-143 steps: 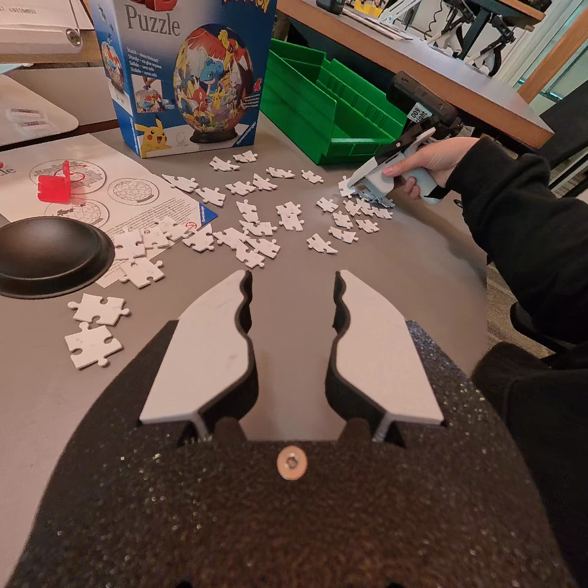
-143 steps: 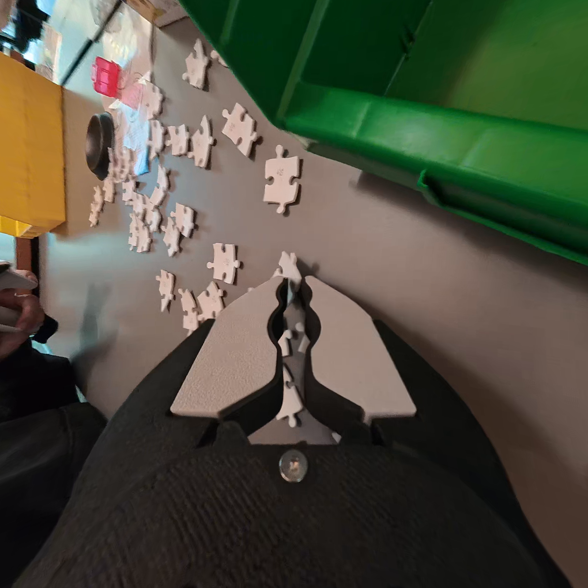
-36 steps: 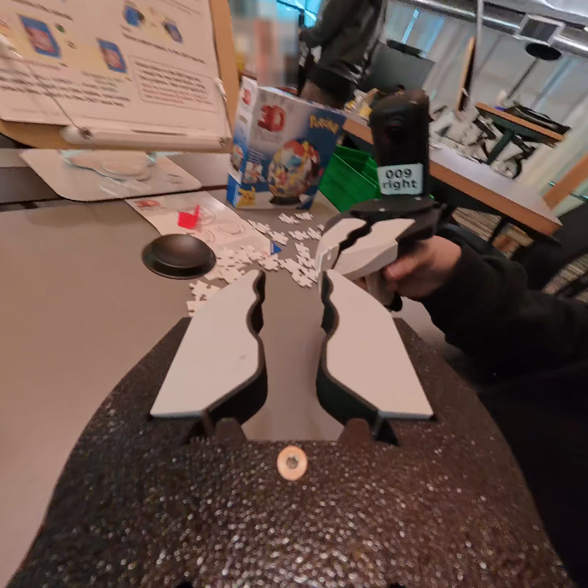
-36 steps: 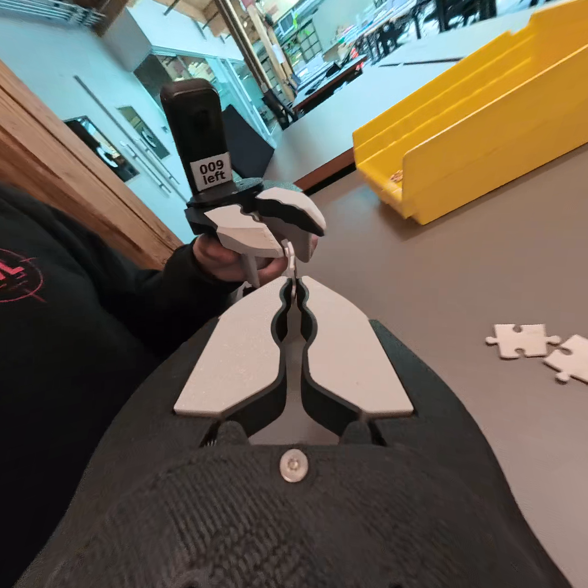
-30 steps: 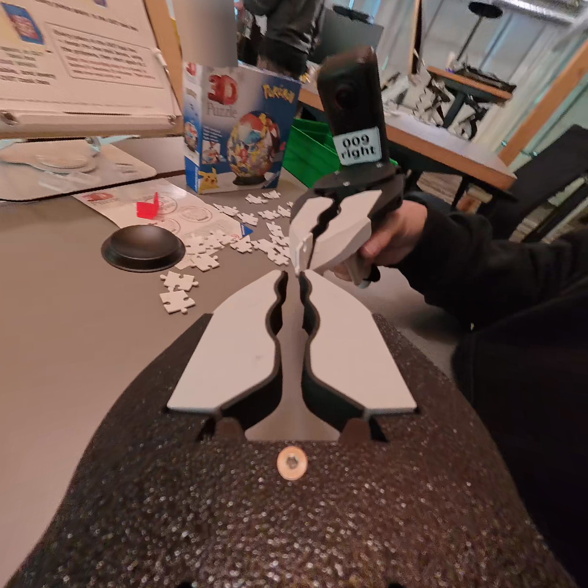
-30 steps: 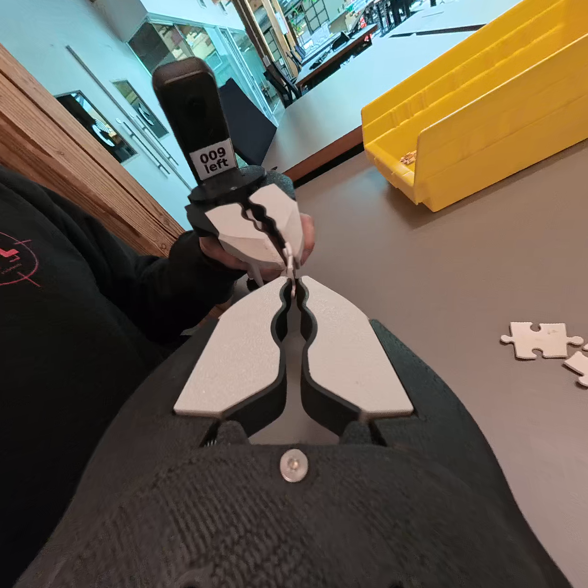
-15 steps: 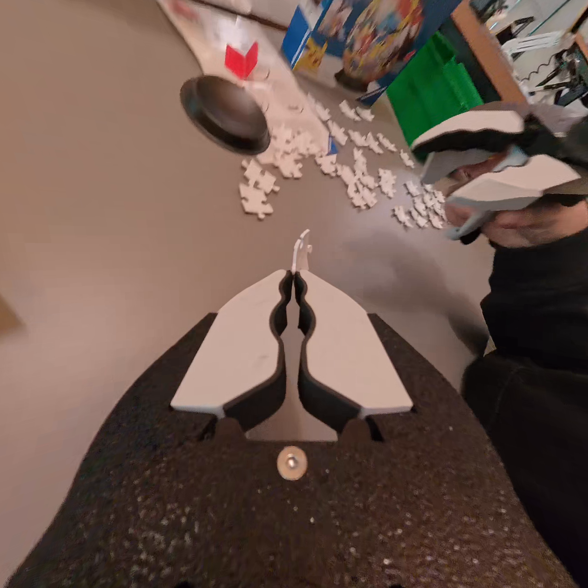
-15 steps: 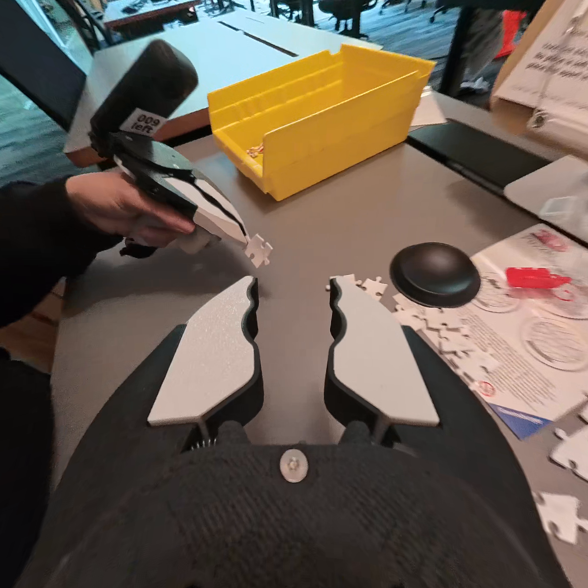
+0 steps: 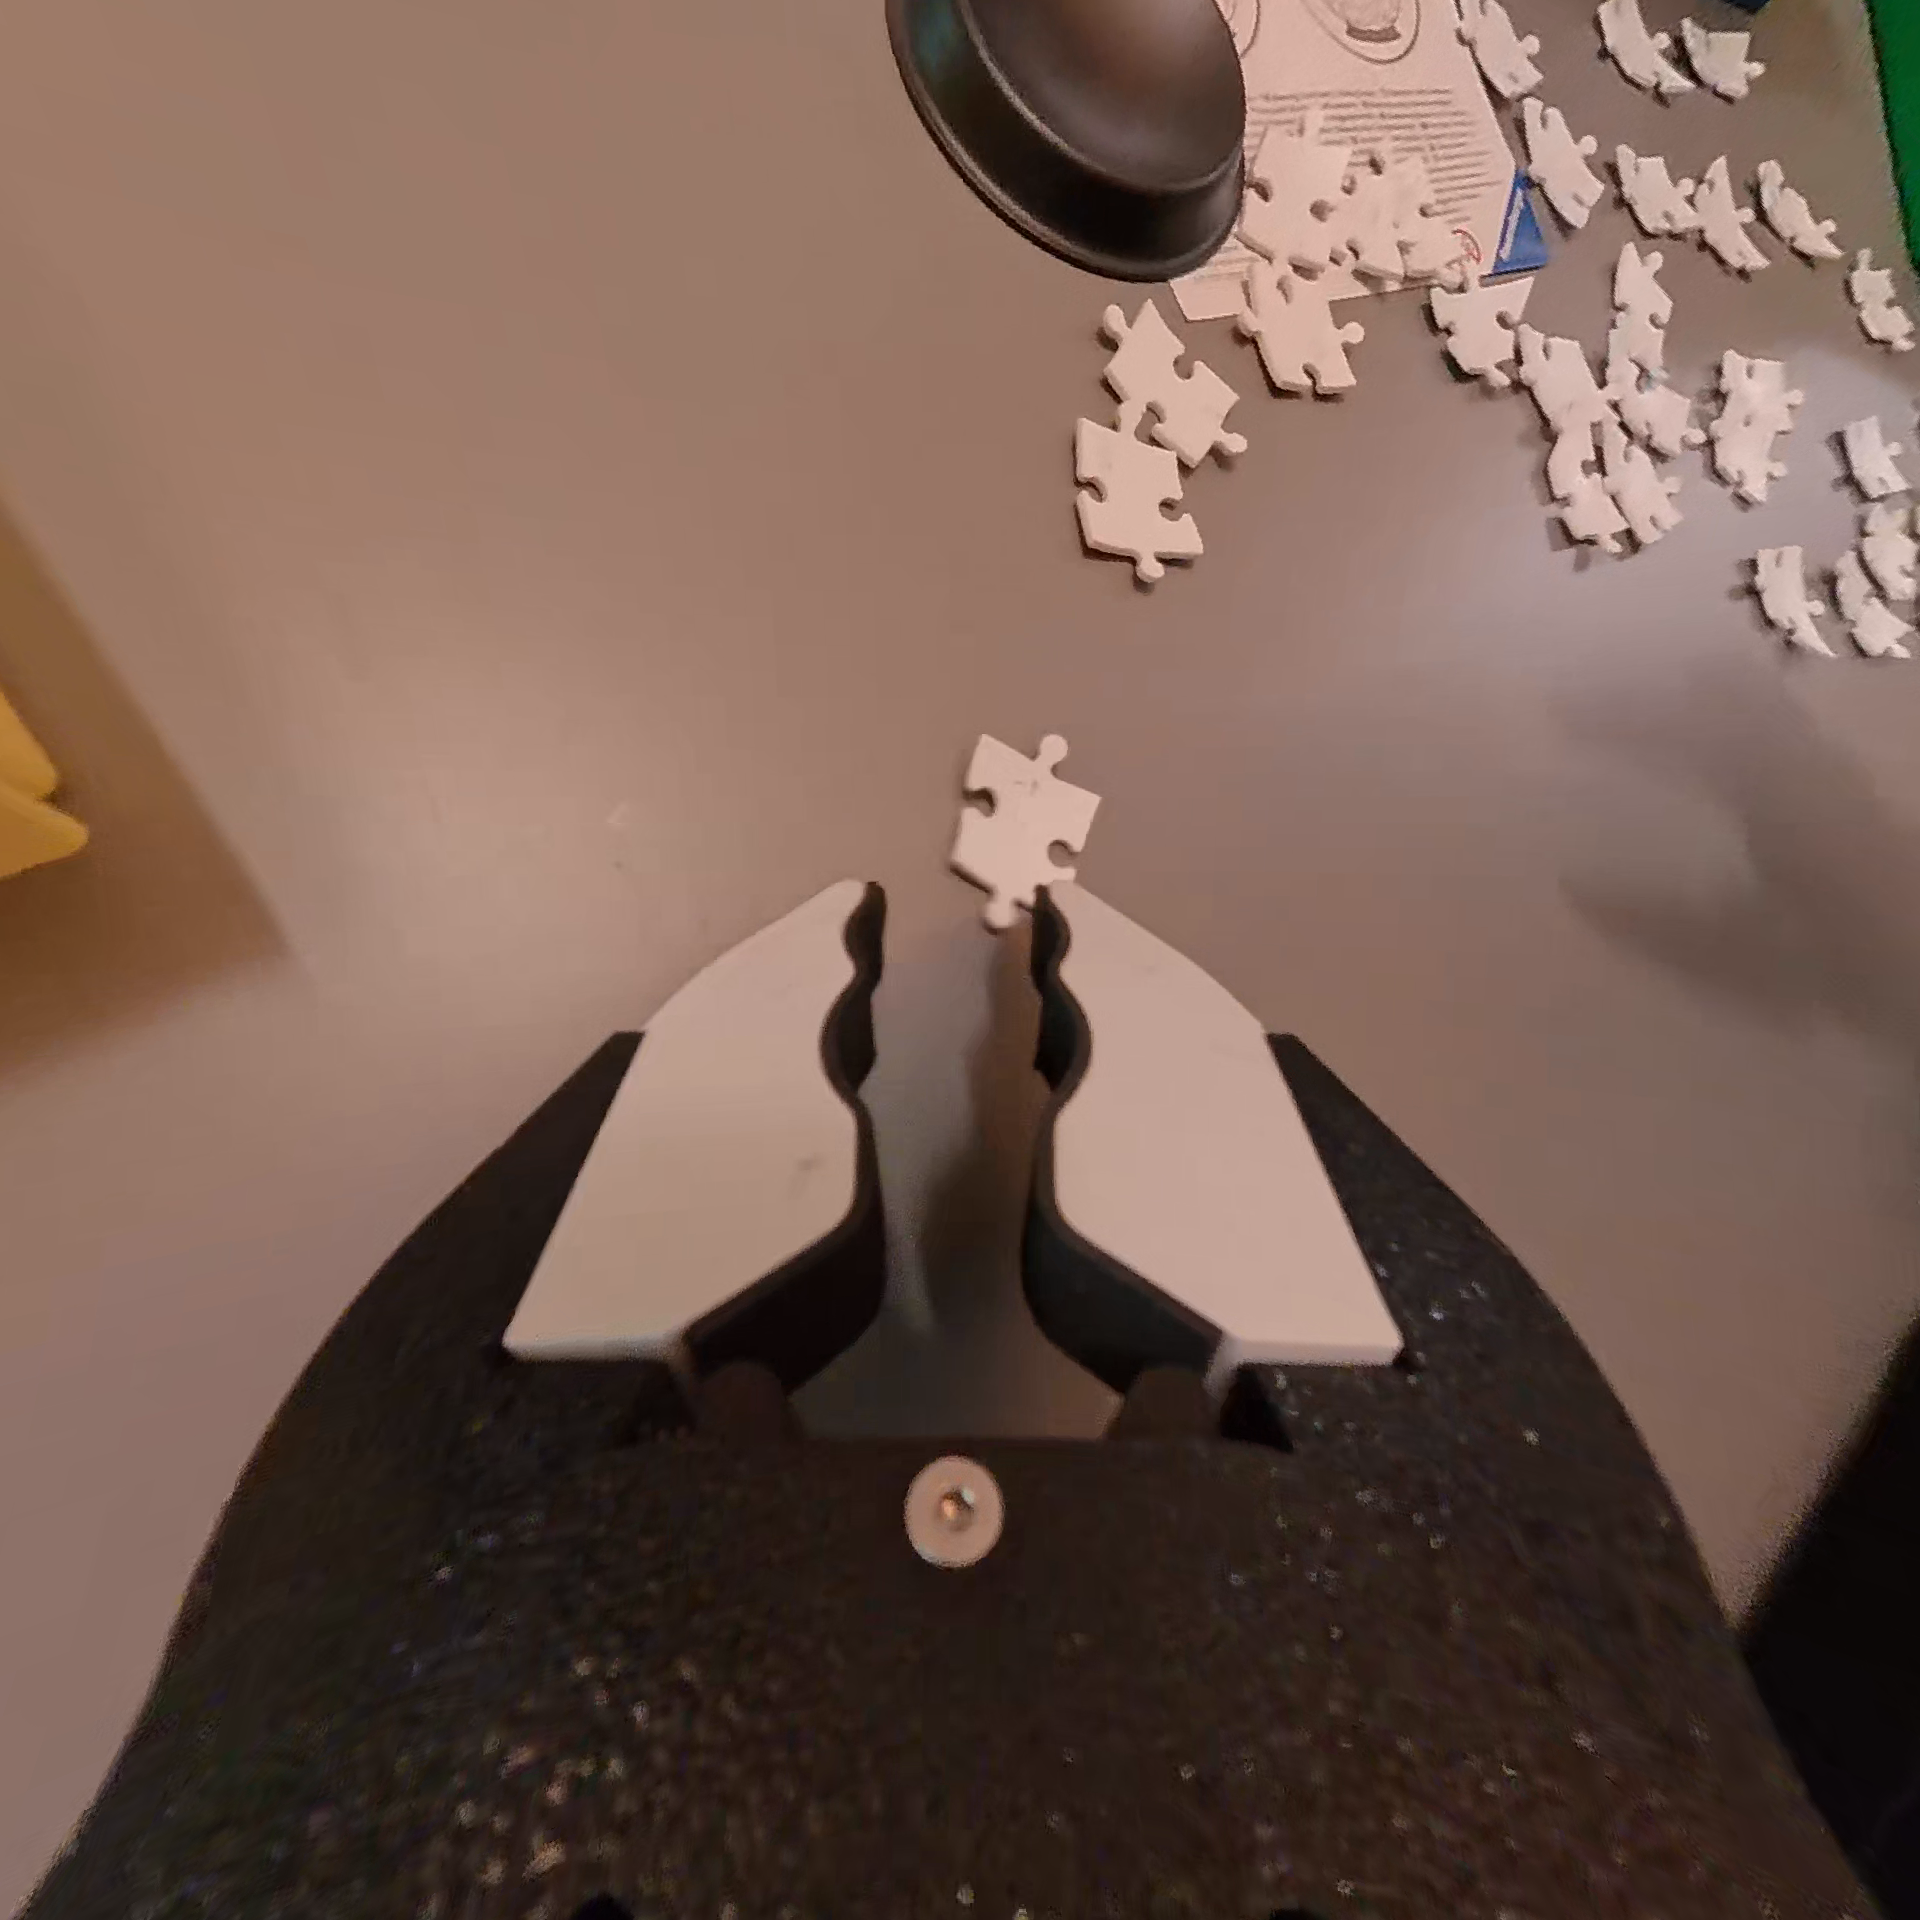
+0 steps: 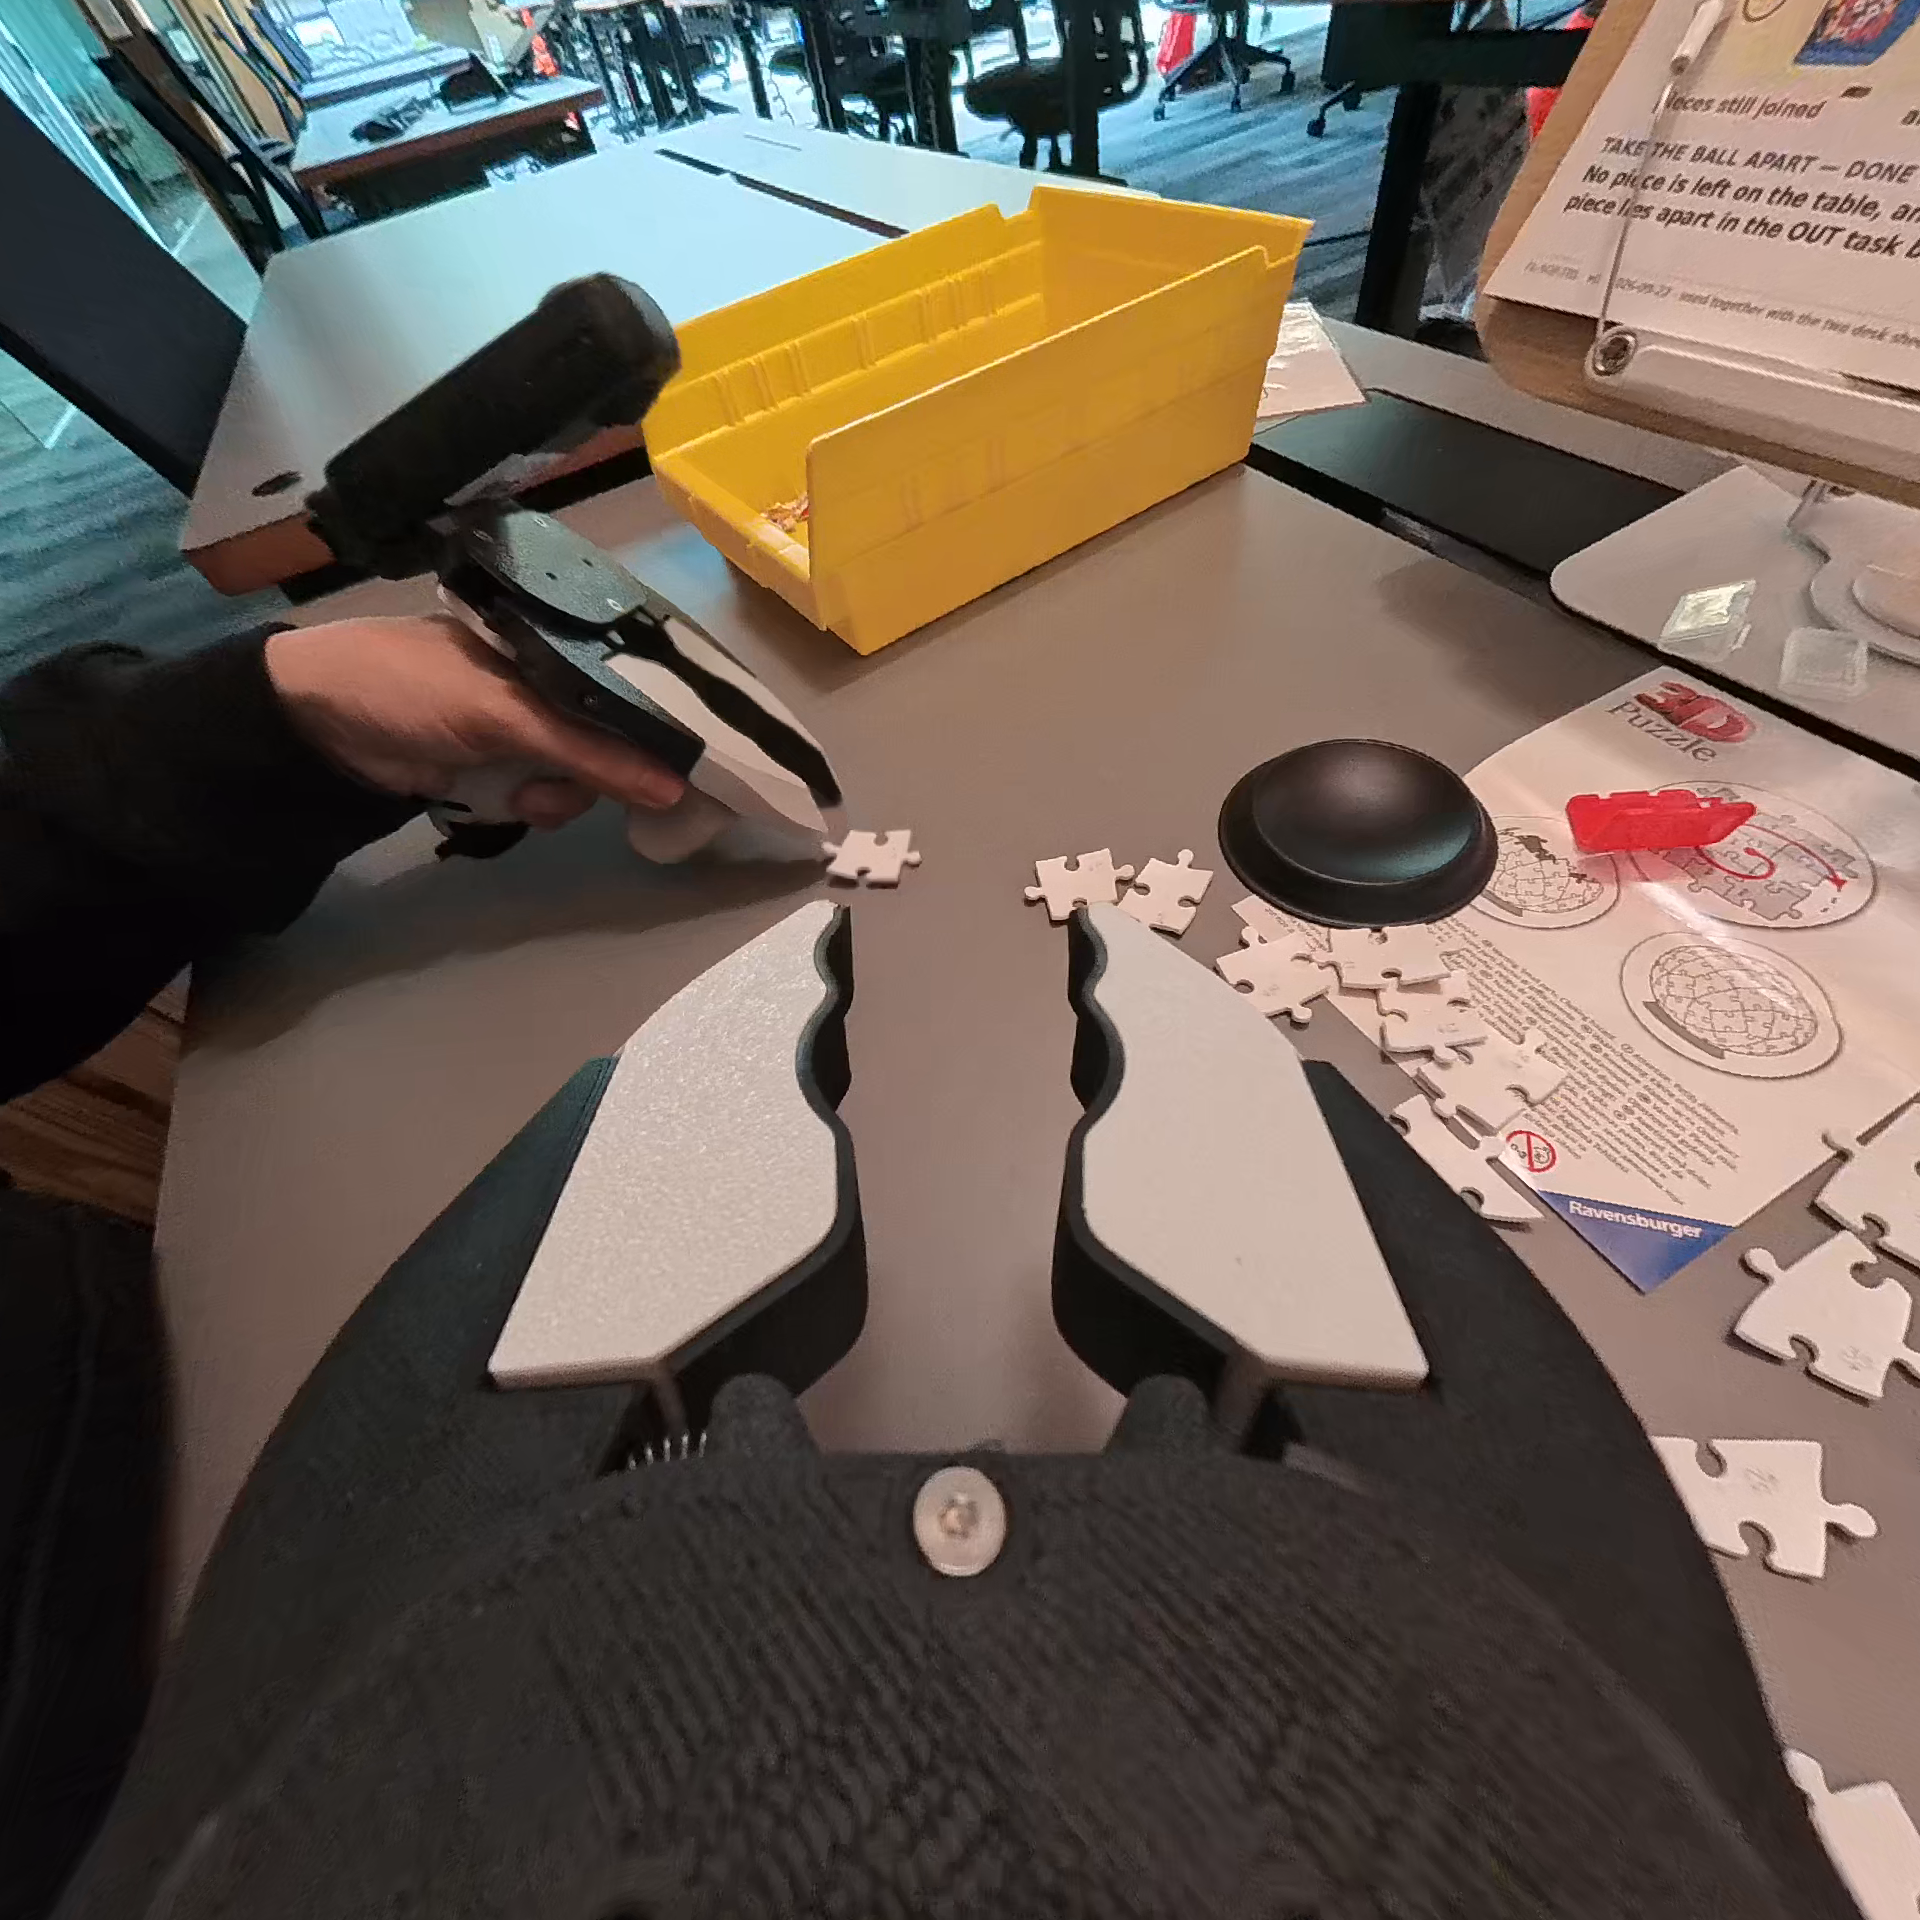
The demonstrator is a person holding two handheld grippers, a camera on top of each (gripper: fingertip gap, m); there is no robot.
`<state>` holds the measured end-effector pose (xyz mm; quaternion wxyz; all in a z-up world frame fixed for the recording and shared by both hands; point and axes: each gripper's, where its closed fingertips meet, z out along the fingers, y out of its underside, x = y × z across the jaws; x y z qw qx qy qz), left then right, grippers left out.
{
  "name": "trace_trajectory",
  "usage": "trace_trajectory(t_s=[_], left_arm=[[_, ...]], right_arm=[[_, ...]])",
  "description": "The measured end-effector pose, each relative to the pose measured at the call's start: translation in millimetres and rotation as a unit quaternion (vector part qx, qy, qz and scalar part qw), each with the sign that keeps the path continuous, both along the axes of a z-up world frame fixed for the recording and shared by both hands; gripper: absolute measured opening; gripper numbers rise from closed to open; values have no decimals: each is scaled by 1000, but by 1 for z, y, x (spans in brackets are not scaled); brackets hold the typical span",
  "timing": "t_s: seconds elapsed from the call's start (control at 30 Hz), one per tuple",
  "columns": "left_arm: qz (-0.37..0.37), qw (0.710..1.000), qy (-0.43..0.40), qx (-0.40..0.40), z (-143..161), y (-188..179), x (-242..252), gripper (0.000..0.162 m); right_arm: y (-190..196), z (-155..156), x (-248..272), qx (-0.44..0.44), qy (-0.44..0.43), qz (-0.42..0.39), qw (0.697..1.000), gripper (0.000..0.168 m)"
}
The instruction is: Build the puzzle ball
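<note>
A single white puzzle piece (image 9: pixel 1023 826) lies flat on the grey table, just past the tips of my left gripper (image 9: pixel 956 899), which is open and empty. The piece's near knob sits close to the right fingertip. In the right wrist view the same piece (image 10: pixel 871 857) lies at the tip of the left gripper (image 10: pixel 821 808), held low by a hand. My right gripper (image 10: pixel 958 916) is open and empty, above the table and short of the piece. A black domed stand (image 10: pixel 1356 831) sits beyond; it also shows in the left wrist view (image 9: pixel 1070 135).
Several loose white pieces (image 9: pixel 1621 416) are scattered at the right, two of them (image 10: pixel 1117 883) near my right fingertip. An instruction sheet (image 10: pixel 1683 1018) with a red clip (image 10: pixel 1652 821) lies right. A yellow bin (image 10: pixel 966 416) stands behind, and a document stand (image 10: pixel 1714 208) at the far right. Tip to tip, the grippers are about 20 cm apart.
Half a second ago my left gripper was shut on the piece, held edge-on above the table. It has lowered and opened, and the piece now lies flat. The right gripper stays open.
</note>
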<state>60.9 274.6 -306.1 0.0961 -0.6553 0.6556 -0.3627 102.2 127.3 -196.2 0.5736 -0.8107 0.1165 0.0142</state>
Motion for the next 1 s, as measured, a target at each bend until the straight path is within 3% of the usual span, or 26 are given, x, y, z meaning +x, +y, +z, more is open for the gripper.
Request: trace_trajectory(t_s=[0.07,0.13,0.23,0.3,0.43,0.63,0.87,1.0], left_arm=[[12,1000,-16,22,7,10,0,39],[32,997,-61,44,30,31,2,38],[97,980,-121,122,81,101,2,34],[100,975,-100,173,100,147,0,34],[13,977,69,202,79,194,9,42],[-76,943,274,171,23,202,22,49],[-109,910,374,141,-1,192,20,47],[-111,909,375,142,-2,192,23,23]], right_arm=[[-4,0,1,-2,-2,-1,1000,40],[-11,1,3,-9,-10,-7,1000,40],[-27,3,8,-19,-24,-24,999,40],[-37,4,10,-20,-30,-37,999,40],[-52,6,13,-14,-28,-53,998,40],[-62,8,11,-20,-34,-56,998,41],[-74,-1,7,-52,-48,-57,996,43],[-73,-2,9,-51,-46,-58,996,43]])
